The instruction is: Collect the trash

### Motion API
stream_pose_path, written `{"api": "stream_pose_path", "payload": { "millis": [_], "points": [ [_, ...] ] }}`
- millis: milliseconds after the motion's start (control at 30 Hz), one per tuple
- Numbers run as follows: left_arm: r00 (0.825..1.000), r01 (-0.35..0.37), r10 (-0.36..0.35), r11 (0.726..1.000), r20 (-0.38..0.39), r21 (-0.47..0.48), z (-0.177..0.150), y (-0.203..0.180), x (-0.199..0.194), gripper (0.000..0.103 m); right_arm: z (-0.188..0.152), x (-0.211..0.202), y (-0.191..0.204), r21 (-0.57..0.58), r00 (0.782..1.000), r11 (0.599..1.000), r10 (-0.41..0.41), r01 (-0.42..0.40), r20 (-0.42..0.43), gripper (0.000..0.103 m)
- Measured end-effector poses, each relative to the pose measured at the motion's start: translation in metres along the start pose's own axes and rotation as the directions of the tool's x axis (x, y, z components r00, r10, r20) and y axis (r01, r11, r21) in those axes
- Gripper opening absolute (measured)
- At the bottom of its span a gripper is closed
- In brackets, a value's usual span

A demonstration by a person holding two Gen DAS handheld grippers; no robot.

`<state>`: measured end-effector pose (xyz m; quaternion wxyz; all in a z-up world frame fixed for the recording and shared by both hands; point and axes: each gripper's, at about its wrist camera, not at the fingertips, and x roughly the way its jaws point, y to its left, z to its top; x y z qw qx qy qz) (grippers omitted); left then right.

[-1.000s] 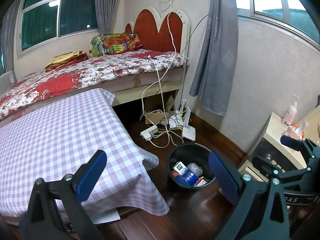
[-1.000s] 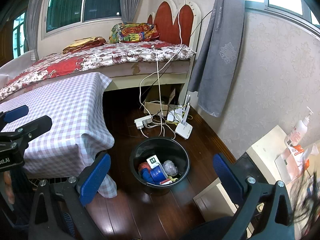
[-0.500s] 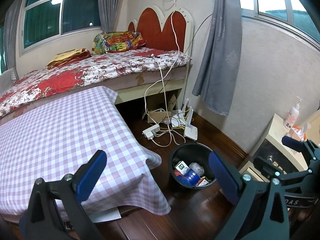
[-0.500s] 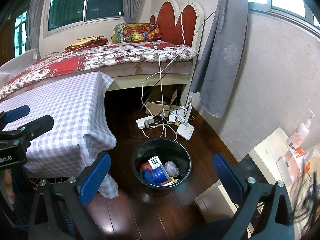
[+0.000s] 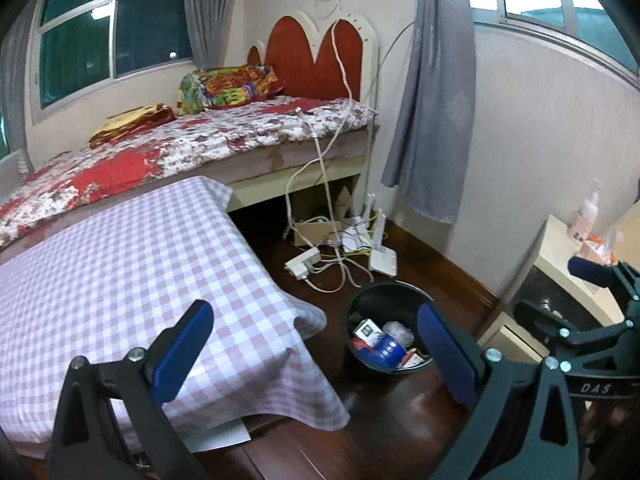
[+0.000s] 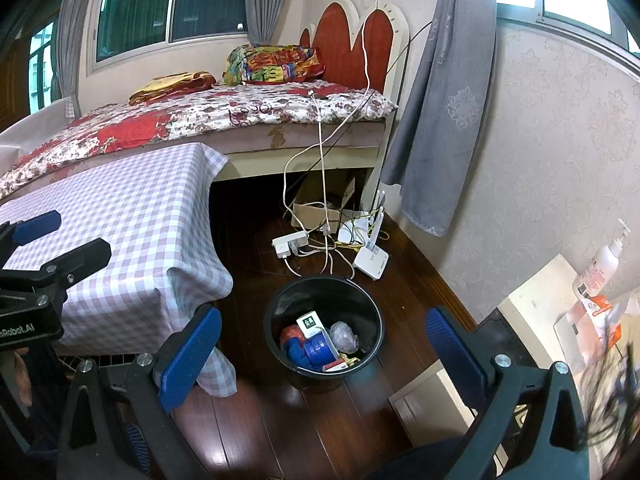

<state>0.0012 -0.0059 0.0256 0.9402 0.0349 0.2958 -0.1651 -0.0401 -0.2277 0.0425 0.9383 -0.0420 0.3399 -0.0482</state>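
While both pairs of tongs hang wide apart with nothing between them, you hold the left tongs [image 5: 310, 344] over the corner of the worktop [image 5: 120, 264] and the right tongs [image 6: 324, 344] above the bin [image 6: 276, 312] on the floor.

The job looks nearly finished. The trash [image 6: 320, 340] already lies in the bin: a small white carton with a green label, a blue tub, something red, and a crumpled clear wrapper. You see no loose litter on the worktop or on the floor [image 6: 320, 420] around it, so little or nothing seems left.

The bin is a round black plastic pail with smooth glossy walls. The worktop wears a soft checked cloth, pink and white, draping in folds at its corner. The floor is dark polished wood.
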Motion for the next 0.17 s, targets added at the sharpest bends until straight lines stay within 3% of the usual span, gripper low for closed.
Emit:
{"api": "stream_pose_path", "payload": {
  "millis": [167],
  "points": [
    [1.000,-0.020,0.020,1.000,0.000,0.006,-0.0007,0.0011,0.0002,0.102,0.0000,0.0006,0.0000,-0.002,1.000,1.000,0.001,-0.001,-0.001,0.103]
  ]
}}
